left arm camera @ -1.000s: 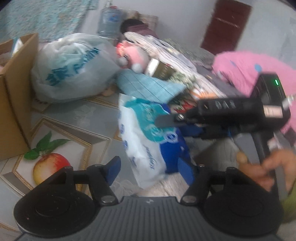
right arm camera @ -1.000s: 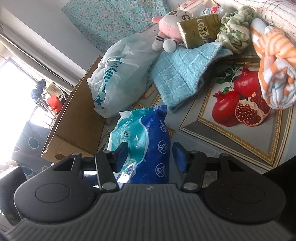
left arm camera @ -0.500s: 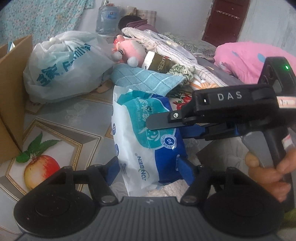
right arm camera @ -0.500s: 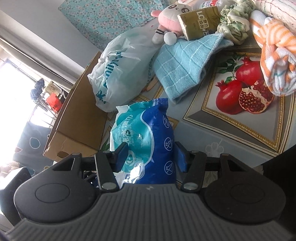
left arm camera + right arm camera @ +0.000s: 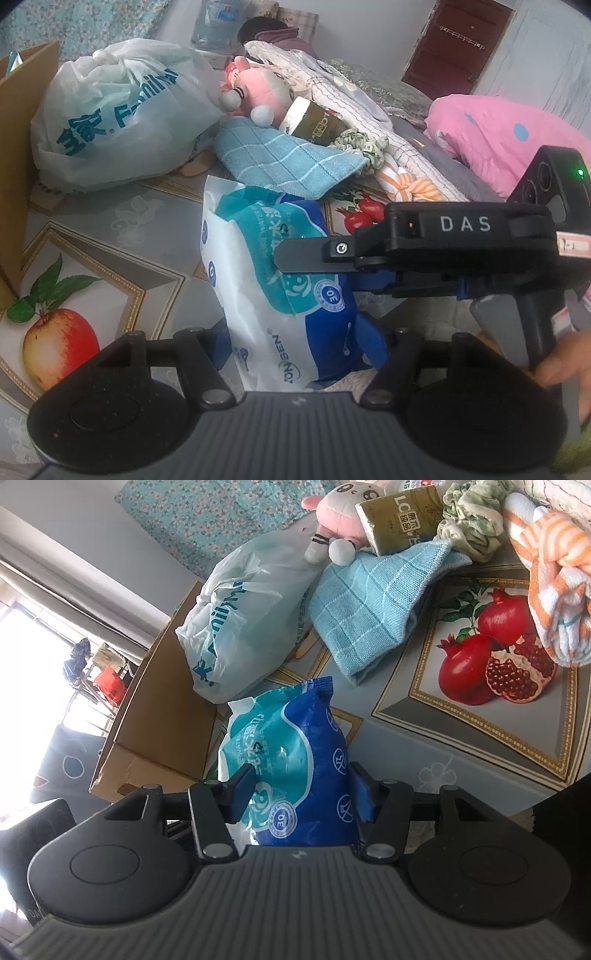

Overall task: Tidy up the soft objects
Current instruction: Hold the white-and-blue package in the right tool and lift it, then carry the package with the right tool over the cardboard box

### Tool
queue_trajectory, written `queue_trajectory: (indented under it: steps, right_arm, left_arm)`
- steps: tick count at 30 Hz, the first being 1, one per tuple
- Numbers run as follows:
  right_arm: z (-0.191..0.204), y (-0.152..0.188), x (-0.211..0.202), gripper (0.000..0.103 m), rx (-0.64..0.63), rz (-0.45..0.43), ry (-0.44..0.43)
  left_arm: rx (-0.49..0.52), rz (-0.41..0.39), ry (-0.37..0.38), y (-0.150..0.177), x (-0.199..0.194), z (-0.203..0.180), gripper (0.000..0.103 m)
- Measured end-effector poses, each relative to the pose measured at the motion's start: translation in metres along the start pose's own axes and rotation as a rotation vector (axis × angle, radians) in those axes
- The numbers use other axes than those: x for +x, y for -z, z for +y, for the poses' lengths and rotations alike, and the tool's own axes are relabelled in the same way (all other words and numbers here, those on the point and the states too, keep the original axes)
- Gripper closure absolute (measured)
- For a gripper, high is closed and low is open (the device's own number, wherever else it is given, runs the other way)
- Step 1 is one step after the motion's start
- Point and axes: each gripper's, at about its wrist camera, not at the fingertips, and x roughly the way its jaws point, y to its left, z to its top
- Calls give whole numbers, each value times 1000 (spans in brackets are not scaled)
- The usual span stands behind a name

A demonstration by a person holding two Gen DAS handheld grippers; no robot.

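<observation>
We hold the blue-and-white wet-wipe pack [image 5: 280,295] upright over the fruit-printed table cover [image 5: 110,236], both claws on it at once — the left gripper [image 5: 299,343] has its blue pads against the pack's lower sides, the right gripper [image 5: 303,790] clamps it from the other side, its body reaching in from the right in the left wrist view. Just behind the pack lie a light-blue checked cloth [image 5: 369,602], a white plastic bag [image 5: 118,110] and a pink plush toy [image 5: 258,85] — a cardboard box [image 5: 159,709] stands at the table's left edge.

Fruit-printed table cover [image 5: 110,236] carries plastic bag [image 5: 118,122], blue cloth [image 5: 280,162], striped towel [image 5: 554,590].
</observation>
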Motion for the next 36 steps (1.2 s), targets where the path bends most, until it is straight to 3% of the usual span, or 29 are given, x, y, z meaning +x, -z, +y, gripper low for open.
queue_trajectory:
  steps: [36]
  right_arm:
    - [23, 2, 9, 47, -28, 18, 20]
  left_arm:
    - [-21, -33, 42, 2, -5, 10, 32]
